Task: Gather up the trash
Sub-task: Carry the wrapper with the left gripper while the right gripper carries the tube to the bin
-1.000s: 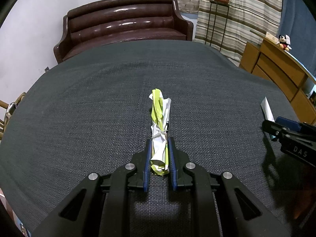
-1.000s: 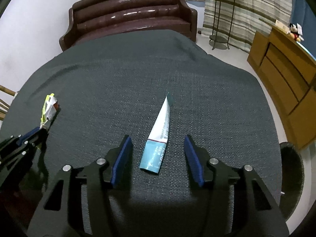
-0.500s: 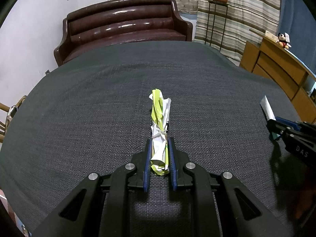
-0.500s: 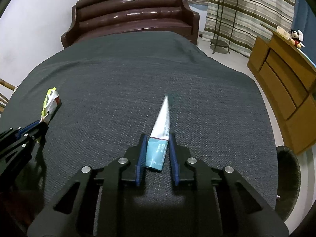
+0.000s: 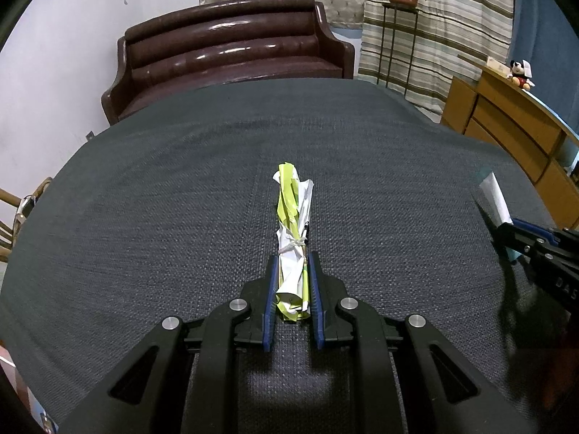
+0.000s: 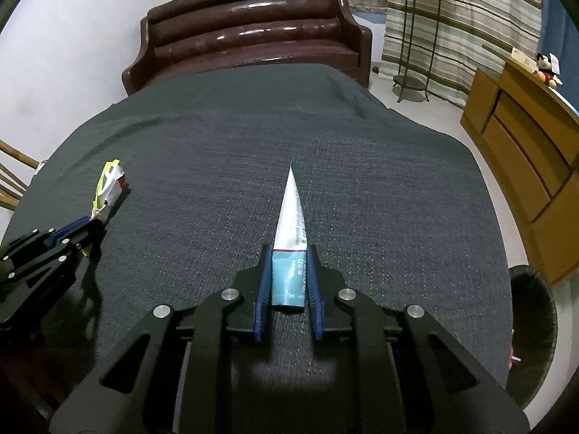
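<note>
left gripper (image 5: 292, 282) fingers closed and level, right gripper (image 6: 288, 275) fingers closed alongside

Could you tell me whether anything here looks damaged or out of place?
Only the trash itself: the left claw grips a crumpled green and white wrapper, and the right claw pinches a squeezed-flat tube. Nothing spilled on the grey cloth.

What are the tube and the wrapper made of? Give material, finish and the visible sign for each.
Tube: seemingly soft plastic or laminate with a smooth printed skin; it is squeezed flat to a tapered end.
Wrapper: looks like thin paper or film, matte, green and white; it is creased, twisted and tied in a bundle.
</note>
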The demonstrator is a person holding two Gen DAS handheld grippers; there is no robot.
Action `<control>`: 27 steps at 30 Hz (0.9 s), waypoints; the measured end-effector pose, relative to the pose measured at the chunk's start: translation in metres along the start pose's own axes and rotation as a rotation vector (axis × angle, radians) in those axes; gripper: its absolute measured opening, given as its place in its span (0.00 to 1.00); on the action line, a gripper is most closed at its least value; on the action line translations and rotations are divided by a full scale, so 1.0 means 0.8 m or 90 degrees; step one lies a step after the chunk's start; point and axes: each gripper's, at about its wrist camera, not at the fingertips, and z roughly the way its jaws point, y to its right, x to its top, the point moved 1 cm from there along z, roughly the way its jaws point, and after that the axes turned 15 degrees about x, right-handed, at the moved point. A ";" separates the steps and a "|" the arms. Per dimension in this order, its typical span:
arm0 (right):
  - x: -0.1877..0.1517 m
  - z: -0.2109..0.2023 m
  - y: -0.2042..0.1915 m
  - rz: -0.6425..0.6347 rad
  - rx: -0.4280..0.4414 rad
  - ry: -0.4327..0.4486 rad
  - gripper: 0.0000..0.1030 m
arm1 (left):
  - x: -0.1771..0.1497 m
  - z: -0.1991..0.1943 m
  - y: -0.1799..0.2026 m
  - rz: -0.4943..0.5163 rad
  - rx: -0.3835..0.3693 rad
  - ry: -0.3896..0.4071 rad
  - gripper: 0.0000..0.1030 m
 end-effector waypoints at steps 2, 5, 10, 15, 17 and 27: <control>-0.001 -0.005 0.001 0.002 0.002 0.005 0.18 | -0.001 -0.003 0.002 -0.002 -0.002 -0.001 0.17; -0.002 -0.014 0.005 0.005 0.002 0.015 0.18 | -0.002 -0.008 0.006 0.000 -0.008 0.003 0.17; -0.006 -0.030 0.014 0.015 0.001 0.028 0.18 | 0.000 -0.025 0.016 0.006 -0.028 0.022 0.17; -0.012 -0.048 0.025 0.025 -0.004 0.042 0.18 | 0.001 -0.041 0.037 0.014 -0.052 0.037 0.17; -0.015 -0.056 0.032 0.030 -0.008 0.049 0.18 | 0.000 -0.049 0.050 0.021 -0.064 0.041 0.17; -0.042 -0.107 0.092 0.072 -0.048 0.080 0.18 | -0.006 -0.080 0.120 0.066 -0.118 0.059 0.17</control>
